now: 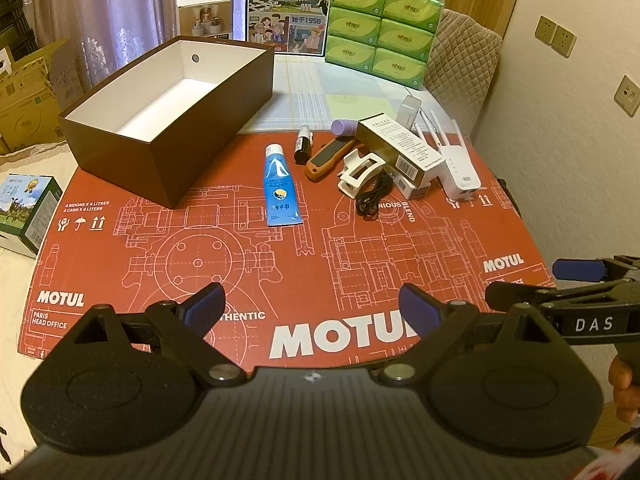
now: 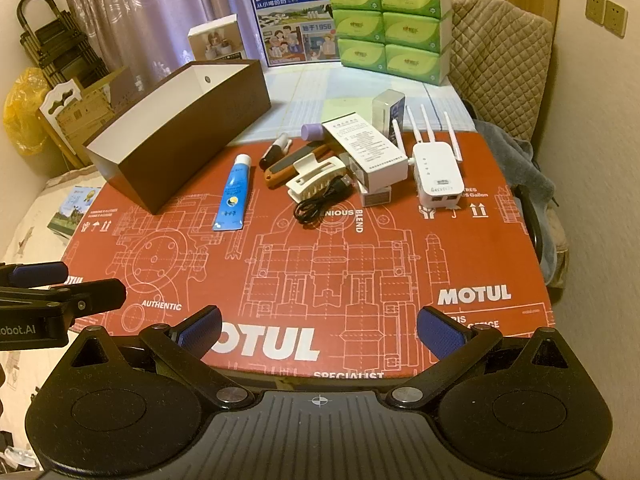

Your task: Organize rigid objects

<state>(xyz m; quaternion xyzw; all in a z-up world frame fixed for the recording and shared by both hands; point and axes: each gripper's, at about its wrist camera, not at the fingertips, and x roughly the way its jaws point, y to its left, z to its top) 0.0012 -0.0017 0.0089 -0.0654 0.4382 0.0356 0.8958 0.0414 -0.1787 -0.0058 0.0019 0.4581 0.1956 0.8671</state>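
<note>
An open brown box (image 1: pixel 168 120) with a white inside stands empty at the far left of the red mat (image 1: pixel 320 260); it shows in the right wrist view (image 2: pixel 180 128) too. Right of it lie a blue tube (image 1: pixel 280 184), a small dark bottle (image 1: pixel 303 146), an orange-black tool (image 1: pixel 330 156), a white hair clip (image 1: pixel 360 174), a black cable (image 1: pixel 374 196), a long carton (image 1: pixel 400 148) and a white router (image 1: pixel 456 172). My left gripper (image 1: pixel 312 312) is open and empty above the mat's near edge. My right gripper (image 2: pixel 320 332) is open and empty, beside the left one.
A milk carton box (image 1: pixel 290 8), green tissue packs (image 1: pixel 380 24) and a small white box (image 1: pixel 204 16) stand at the table's back. A quilted chair (image 2: pixel 504 68) is at the right. Cardboard boxes (image 1: pixel 28 92) stand on the left.
</note>
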